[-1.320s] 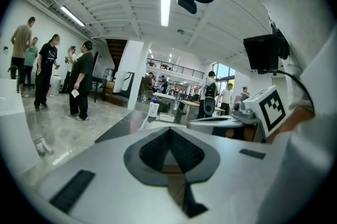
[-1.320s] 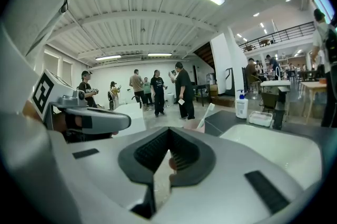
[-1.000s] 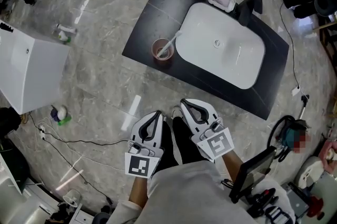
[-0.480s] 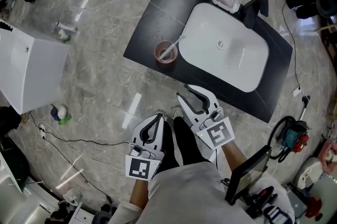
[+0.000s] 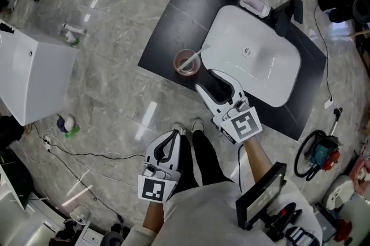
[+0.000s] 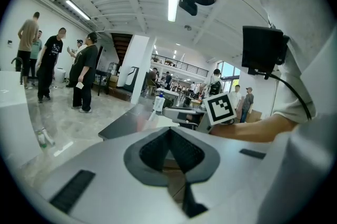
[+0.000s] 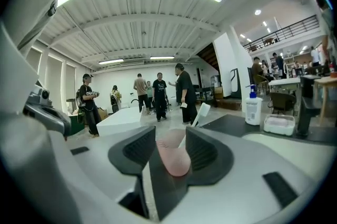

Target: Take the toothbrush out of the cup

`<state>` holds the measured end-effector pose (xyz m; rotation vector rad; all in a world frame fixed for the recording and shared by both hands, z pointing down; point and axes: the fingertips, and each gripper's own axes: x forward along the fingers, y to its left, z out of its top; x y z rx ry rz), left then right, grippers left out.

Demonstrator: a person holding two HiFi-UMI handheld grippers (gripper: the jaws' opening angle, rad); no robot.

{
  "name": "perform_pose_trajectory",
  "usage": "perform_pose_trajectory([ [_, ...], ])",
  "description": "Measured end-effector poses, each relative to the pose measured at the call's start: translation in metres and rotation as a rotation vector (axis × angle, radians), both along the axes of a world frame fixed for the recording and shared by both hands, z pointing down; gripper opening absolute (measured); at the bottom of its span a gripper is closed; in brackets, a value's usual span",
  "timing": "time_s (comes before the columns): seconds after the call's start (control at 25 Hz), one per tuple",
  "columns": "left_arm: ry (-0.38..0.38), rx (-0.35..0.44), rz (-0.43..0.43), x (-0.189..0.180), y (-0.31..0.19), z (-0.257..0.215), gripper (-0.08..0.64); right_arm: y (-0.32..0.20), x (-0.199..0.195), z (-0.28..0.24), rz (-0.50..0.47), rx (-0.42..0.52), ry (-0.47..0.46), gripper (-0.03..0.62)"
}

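at eleven o'clock of the right gripper [image 5: 203,78], jaws just opened and empty, the white toothbrush [image 5: 196,56] in the pink plastic cup [image 5: 186,62] looks light and slippery, best pinched just above the rim.

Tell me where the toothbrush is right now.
In the head view the toothbrush leans in the pink cup on the dark counter, beside the left edge of the white sink.

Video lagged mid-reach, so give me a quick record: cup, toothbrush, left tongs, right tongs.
cup: pink, on black counter beside the sink
toothbrush: white, standing in cup, leaning toward sink
right tongs: open, have just been opening; cup shows in the gap, ungripped
left tongs: shut, empty, held near the body
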<state>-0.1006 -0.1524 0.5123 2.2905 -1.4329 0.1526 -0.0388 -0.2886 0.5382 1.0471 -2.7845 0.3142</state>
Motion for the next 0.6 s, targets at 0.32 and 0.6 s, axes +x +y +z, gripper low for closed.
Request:
perform_pose_trajectory([
  [0.32, 0.010, -0.021, -0.004, 0.000, -0.001, 0.004, 0.004, -0.042, -0.004, 0.011, -0.002, 0.015, 0.012, 0.167],
  [0.6, 0.011, -0.036, -0.012, -0.003, -0.002, 0.007, 0.003, -0.059, -0.011, 0.018, -0.007, 0.018, 0.012, 0.166],
])
